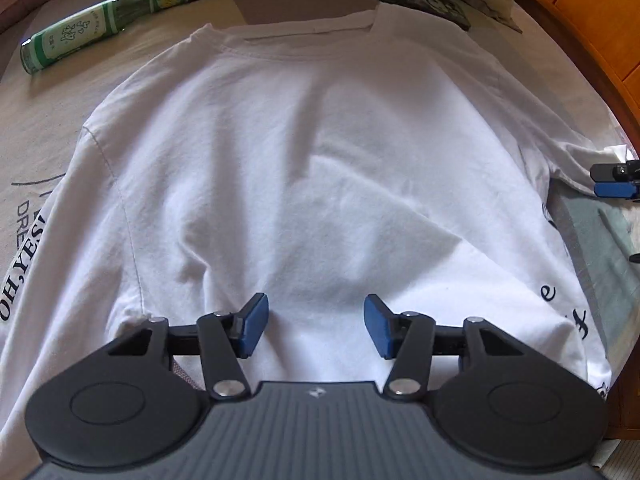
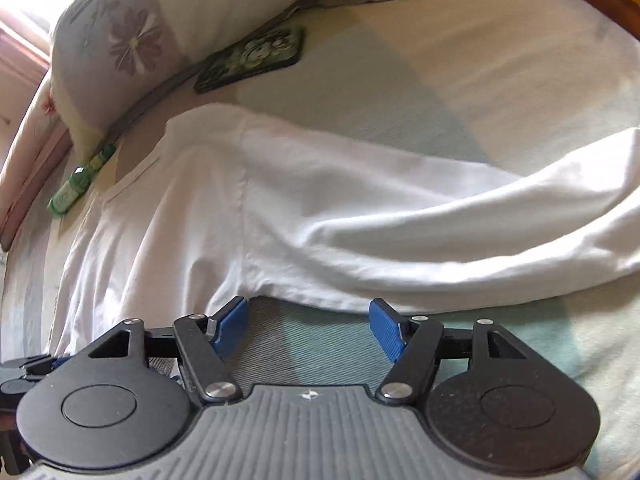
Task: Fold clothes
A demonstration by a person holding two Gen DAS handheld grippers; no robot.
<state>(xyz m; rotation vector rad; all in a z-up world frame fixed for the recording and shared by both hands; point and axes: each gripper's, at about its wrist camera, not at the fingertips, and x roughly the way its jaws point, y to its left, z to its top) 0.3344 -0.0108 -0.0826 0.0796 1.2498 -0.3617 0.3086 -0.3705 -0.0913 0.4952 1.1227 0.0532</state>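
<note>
White shirt [image 2: 168, 216] sleeve [image 2: 460, 232] stretched rightward just above the empty, parted right tongs [image 2: 308, 326]; left tongs [image 1: 316, 326] likewise parted, empty.

Shirt [image 2: 280, 216] sleeve end beyond right frame edge

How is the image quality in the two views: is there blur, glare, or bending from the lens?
Left wrist view: sharp; the shirt shows soft shadows in its creases, and the fisheye bends the bed edge. Right wrist view: the sleeve and pillow look smeared, and the top left corner is washed out by bright light.
</note>
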